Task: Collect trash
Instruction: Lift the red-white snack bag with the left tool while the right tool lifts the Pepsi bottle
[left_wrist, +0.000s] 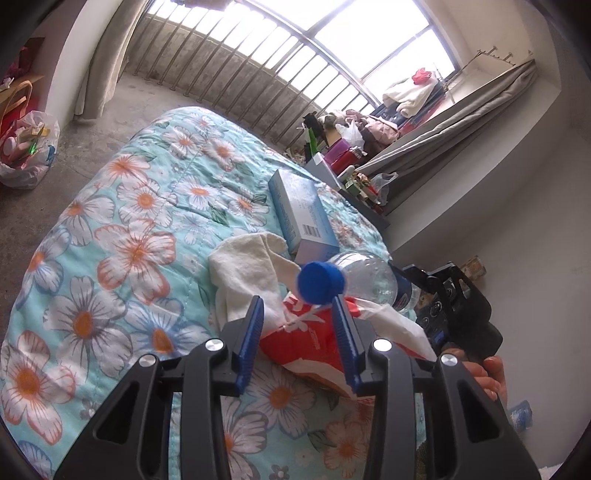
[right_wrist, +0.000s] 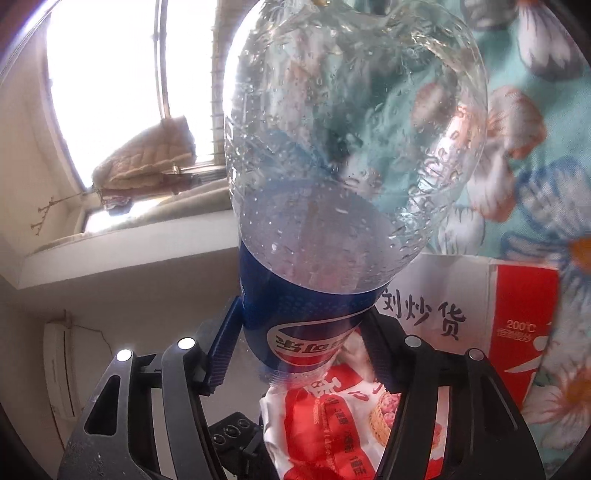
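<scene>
A bed covered with a pale turquoise quilt printed with white and orange flowers fills the room below a wide barred window, with grey curtains at each side and a cluttered sill at the far right.

On the near part of the quilt lies the trash. A red and white plastic snack bag sits between the blue fingers of the left gripper, which points down at a slant over the bed. Its jaws stand partly open on either side of the bag's crumpled top; whether the pads press it I cannot tell. Just beyond the bag lie a cream crumpled cloth and, further off, a light blue cardboard box.

The right gripper reaches in from the right, tilted slightly downward, a person's hand wrapped around its black handle. Its jaws sit about halfway apart, closed against the blue label of a clear plastic cola bottle with a blue cap. The bottle is held clear of the quilt, over the snack bag, its cap hanging just beyond the left gripper's fingertips. Droplets cling inside its clear wall.
</scene>
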